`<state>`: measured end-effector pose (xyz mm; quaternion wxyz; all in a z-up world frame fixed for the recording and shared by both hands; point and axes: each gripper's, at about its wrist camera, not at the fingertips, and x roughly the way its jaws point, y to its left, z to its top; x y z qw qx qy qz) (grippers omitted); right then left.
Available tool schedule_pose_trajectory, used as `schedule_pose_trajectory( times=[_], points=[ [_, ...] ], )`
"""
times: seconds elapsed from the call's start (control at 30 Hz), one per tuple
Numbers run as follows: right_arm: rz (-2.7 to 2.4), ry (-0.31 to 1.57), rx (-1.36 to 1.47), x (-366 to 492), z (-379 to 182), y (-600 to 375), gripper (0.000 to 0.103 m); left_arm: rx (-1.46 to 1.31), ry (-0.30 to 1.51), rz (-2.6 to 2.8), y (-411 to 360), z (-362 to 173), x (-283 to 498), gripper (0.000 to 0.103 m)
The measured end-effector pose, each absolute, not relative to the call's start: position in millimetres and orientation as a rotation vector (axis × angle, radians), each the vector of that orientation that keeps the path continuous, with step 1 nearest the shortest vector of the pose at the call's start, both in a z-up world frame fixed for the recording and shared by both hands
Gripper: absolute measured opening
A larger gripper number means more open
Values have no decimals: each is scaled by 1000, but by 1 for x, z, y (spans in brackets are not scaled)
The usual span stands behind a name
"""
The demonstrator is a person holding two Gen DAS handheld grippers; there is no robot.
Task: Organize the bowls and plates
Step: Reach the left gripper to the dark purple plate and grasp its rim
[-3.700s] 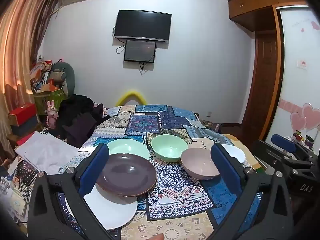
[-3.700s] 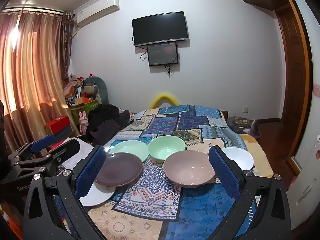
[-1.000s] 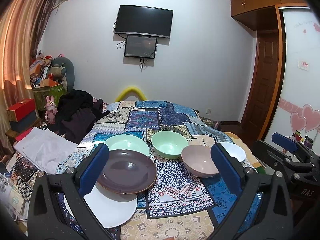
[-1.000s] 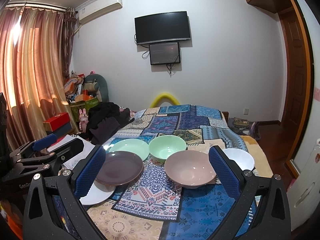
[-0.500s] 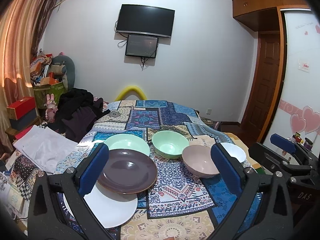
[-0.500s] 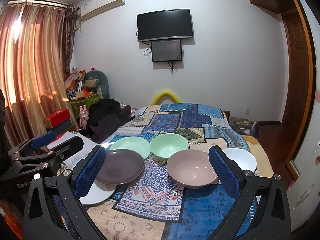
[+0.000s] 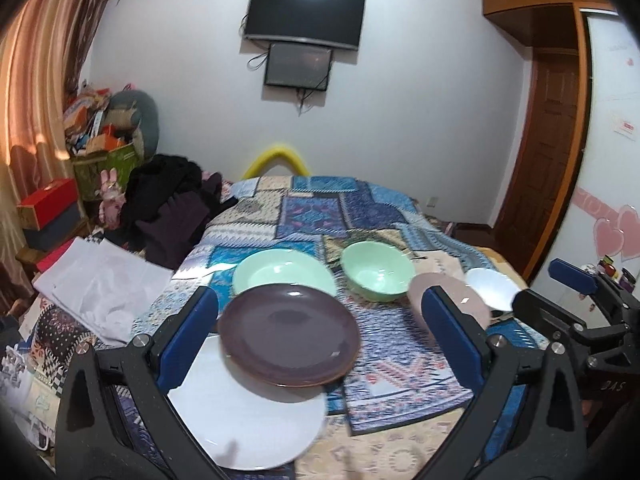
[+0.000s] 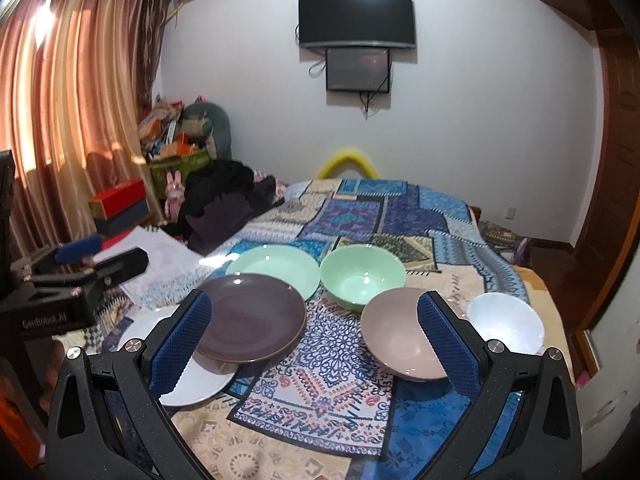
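On the patterned cloth lie a dark purple plate [image 7: 288,334] overlapping a white plate [image 7: 248,428], with a pale green plate [image 7: 282,274] behind them. To their right stand a green bowl [image 7: 378,270], a pink bowl [image 8: 404,336] and a white bowl [image 8: 506,322]. My left gripper [image 7: 320,340] hangs open above the purple plate, holding nothing. My right gripper [image 8: 316,344] is open too, its right finger in front of the pink bowl. Each gripper shows at the edge of the other's view.
The bed [image 8: 400,216] stretches back to a white wall with a TV [image 8: 356,18]. Dark clothes [image 7: 168,208] and white paper [image 7: 100,280] lie at the left, with boxes and clutter by the curtain [image 8: 68,92]. A wooden door [image 7: 548,152] stands at the right.
Both grippers have moved forward and slightly down toward the dishes, which now look larger. The dishes have not moved. Both grippers stay open.
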<state>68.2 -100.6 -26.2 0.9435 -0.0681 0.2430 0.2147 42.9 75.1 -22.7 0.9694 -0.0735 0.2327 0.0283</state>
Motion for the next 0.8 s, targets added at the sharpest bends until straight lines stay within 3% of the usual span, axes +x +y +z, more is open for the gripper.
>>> schedule_pose_trajectory(
  times=[0.27, 0.33, 0.8],
  points=[
    [448, 620, -148, 105, -57, -74, 102, -132, 571, 93, 122, -55, 76, 102],
    [443, 647, -158, 115, -66, -67, 102, -139, 604, 92, 133, -66, 87, 90],
    [441, 838, -171, 159, -122, -46, 79, -221, 857, 65, 193, -146, 170, 68]
  ],
)
